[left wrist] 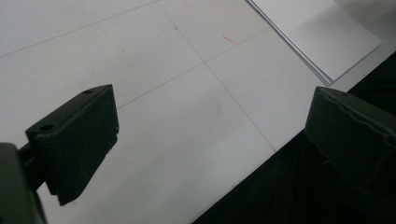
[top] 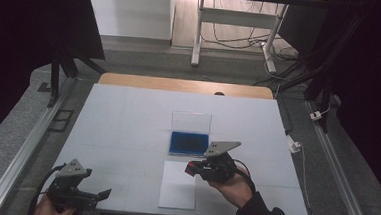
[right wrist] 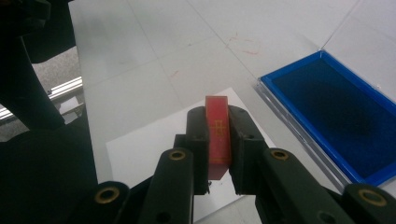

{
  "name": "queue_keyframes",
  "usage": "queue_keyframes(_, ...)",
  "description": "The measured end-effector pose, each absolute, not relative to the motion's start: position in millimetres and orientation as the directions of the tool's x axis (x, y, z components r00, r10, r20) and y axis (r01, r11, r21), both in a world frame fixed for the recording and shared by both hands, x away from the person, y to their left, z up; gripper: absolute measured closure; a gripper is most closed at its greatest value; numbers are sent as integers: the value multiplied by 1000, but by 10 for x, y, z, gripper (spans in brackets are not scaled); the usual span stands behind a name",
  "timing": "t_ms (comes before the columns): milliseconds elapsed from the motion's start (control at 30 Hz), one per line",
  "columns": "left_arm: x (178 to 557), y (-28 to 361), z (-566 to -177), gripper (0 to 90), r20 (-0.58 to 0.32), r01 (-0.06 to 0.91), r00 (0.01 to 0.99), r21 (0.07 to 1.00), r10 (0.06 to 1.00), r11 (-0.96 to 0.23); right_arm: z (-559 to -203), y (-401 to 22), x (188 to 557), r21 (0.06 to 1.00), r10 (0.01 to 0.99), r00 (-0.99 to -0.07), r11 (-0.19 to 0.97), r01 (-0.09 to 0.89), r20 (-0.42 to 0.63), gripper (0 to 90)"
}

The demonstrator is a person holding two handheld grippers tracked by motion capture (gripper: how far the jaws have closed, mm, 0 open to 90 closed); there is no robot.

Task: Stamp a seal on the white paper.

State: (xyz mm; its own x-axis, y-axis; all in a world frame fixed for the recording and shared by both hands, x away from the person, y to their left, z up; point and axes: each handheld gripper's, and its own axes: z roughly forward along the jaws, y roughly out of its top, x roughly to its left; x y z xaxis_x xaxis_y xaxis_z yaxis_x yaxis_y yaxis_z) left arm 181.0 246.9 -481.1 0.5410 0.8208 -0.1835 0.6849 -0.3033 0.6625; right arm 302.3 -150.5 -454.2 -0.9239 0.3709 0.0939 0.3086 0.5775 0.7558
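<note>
The red stamp's lower end is hidden between the right tool's jaws.

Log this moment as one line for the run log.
right tool: shut on red stamp, over white paper | left tool: open, holding nothing | blue ink pad: lid open

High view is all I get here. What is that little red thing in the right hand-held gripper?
Observer: The right hand-held gripper is shut on a flat red block with a gold mark on its face, likely a stamp.
Operator: And the blue tray?
Observer: The blue ink pad has a dark, felt-like surface inside a clear case.
Operator: Is the left hand-held gripper holding anything?
Observer: No. The left hand-held gripper is wide open over bare table, near the corner of the white paper.
</note>
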Motion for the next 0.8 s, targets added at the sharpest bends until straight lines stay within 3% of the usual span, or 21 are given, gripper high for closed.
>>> queue_keyframes(800, 1813, 2469, -4813, 36, -186, 687, 541, 661, 820, -303, -4753, -1238, 3021, 720, 311, -948, 643, 262, 66, 797)
